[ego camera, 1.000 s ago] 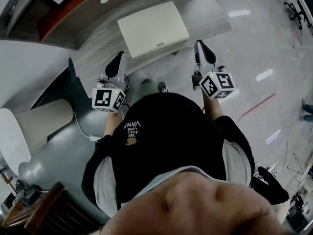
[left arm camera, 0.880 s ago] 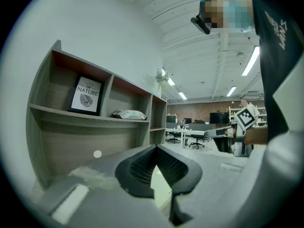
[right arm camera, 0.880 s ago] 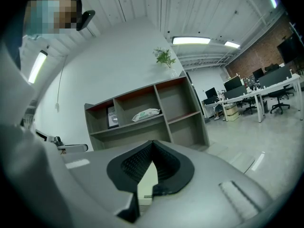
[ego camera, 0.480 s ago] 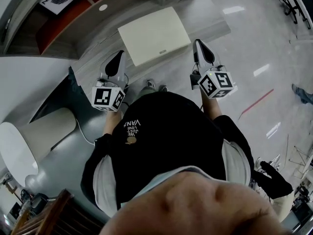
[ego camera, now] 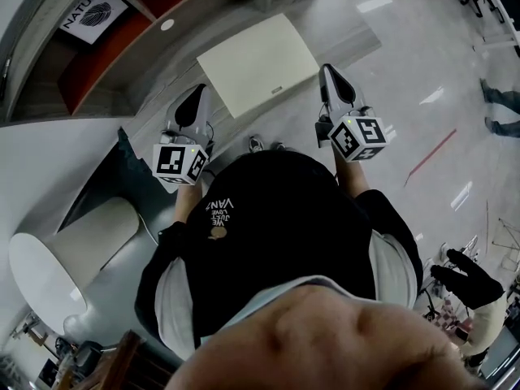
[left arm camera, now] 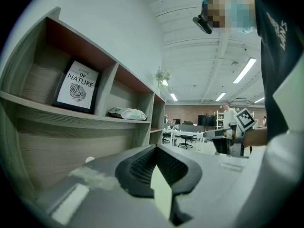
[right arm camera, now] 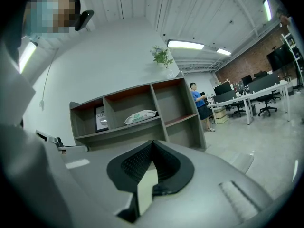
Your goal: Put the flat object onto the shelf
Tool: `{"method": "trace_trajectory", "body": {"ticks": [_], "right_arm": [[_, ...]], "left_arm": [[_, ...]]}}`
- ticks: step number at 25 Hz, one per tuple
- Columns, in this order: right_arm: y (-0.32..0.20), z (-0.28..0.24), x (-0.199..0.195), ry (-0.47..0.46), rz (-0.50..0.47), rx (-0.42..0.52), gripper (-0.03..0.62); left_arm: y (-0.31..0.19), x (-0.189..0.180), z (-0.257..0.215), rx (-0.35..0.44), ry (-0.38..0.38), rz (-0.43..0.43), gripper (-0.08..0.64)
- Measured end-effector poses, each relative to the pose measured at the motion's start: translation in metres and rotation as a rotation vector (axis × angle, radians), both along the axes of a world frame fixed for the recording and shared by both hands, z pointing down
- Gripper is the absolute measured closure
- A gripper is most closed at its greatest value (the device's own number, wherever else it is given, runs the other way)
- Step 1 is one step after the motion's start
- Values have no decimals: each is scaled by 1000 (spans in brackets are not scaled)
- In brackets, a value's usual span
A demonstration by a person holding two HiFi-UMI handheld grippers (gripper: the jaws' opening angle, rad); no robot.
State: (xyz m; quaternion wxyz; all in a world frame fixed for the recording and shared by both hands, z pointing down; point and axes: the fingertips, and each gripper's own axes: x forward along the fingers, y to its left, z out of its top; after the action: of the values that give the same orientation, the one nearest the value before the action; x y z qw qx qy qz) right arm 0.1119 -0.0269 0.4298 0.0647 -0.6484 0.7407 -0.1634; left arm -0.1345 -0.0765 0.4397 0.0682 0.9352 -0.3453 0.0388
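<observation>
We reach both arms forward, left gripper [ego camera: 195,97] and right gripper [ego camera: 331,78] apart, jaws closed on opposite edges of the flat object [ego camera: 256,63].

2 hand-held grippers [ego camera: 197,97] [ego camera: 329,78]; 1 board [ego camera: 260,63]; 1 shelf [left arm camera: 71,115]; 1 print [left arm camera: 78,87]; 1 packet [left arm camera: 127,113]

The flat object [ego camera: 258,63] looks like a smooth, matt cream board. The shelf [ego camera: 154,75] is pale grey wood with visible grain, with matt red-brown inner panels. The floor [ego camera: 406,63] is glossy and mirrors the lamps. The left gripper [ego camera: 197,96] has a matt grey plastic shell and black, finely gridded pads [left arm camera: 139,165]. The shirt [ego camera: 276,226] is black cloth
</observation>
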Motion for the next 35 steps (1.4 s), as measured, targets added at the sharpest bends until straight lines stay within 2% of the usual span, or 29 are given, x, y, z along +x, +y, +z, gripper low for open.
{"method": "trace_trajectory", "body": {"ticks": [5, 14, 26, 35], "right_arm": [[2, 6, -5, 4, 32, -14, 594], [-11, 17, 0, -4, 27, -33, 594], [-57, 21, 26, 3, -93, -36, 594], [-92, 42, 40, 20, -182, -108, 594]], "left_arm": [[-5, -5, 6, -12, 5, 34, 558], [-12, -6, 16, -40, 2, 15, 560], [-26, 8, 20, -42, 2, -133, 558], [-35, 7, 39, -79, -20, -290, 558]]}}
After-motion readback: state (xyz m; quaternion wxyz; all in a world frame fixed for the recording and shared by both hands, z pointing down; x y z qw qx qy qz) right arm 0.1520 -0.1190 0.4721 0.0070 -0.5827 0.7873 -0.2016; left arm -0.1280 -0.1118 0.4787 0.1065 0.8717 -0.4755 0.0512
